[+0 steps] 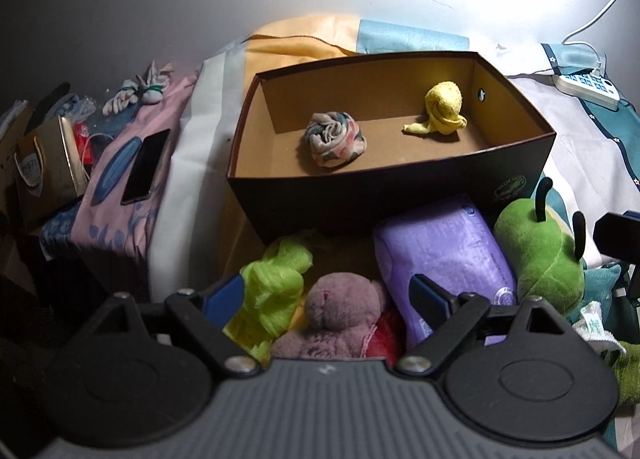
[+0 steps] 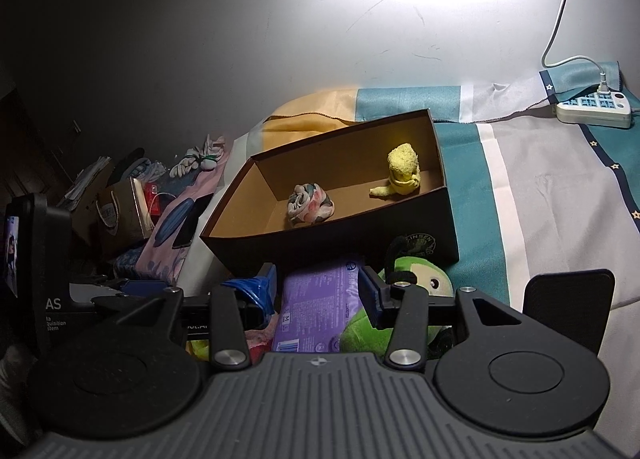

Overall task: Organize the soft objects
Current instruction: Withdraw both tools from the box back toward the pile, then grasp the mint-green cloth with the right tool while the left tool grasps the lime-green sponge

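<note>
The job looks partly done: two soft things already sit in the box (image 1: 516, 163), a rolled-up cloth (image 1: 335, 139) near the middle and a yellow cloth (image 1: 442, 109) at the far right end. More soft things wait in a pile on the bed (image 2: 540, 195), just in front of the box's near wall. There is a lime green cloth (image 1: 276, 285), a purple-pink plush toy (image 1: 344, 313), a purple pack (image 1: 448, 255) and a green plush toy (image 1: 540, 255). The left gripper (image 1: 332, 297) is wide open and holds nothing, and it hangs right over the purple-pink toy. The right gripper (image 2: 318, 291) has its jaws on either side of the purple pack, but I cannot tell if it is squeezing yet. Next, I think one gripper must close on a toy, lift it high, and carry it over the near wall. That wall is tall, so a low lift could bump it or push the box away. Inside, there is open room at the left end and between the two cloths. On the left, a phone (image 1: 146, 167) and a small bag (image 1: 50, 171) lie well apart from the pile.
</note>
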The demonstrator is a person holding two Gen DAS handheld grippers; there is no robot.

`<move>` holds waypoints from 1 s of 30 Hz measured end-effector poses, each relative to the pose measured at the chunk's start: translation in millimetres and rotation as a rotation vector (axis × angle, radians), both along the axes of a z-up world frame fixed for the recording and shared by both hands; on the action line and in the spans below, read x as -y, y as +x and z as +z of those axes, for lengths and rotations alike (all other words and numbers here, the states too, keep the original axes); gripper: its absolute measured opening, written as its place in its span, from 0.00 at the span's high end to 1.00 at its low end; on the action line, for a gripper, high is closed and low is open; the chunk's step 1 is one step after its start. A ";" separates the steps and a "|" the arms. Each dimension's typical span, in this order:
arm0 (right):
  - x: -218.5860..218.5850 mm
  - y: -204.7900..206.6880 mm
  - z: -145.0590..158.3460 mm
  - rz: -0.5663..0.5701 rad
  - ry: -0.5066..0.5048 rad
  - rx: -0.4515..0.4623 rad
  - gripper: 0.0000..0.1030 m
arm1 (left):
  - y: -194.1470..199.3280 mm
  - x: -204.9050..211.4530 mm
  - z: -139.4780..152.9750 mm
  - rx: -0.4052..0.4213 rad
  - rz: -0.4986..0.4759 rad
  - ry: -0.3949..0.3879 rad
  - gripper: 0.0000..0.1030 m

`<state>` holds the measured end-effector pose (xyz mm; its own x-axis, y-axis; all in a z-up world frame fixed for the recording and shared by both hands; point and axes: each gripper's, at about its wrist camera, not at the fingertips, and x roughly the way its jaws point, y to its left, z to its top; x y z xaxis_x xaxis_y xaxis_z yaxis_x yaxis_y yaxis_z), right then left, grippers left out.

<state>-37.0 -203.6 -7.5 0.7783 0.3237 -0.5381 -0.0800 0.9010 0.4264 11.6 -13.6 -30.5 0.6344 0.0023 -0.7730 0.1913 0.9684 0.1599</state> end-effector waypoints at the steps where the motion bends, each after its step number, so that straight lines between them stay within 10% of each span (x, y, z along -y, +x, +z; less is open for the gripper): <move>1: -0.1 -1.6 -2.0 0.007 0.002 -0.007 0.72 | -1.8 -1.2 -2.1 -0.006 0.001 -0.002 0.12; 30: -21.4 -41.5 -41.0 0.404 -0.051 -0.143 0.71 | -48.2 -51.5 -45.2 -0.101 -0.046 -0.102 0.10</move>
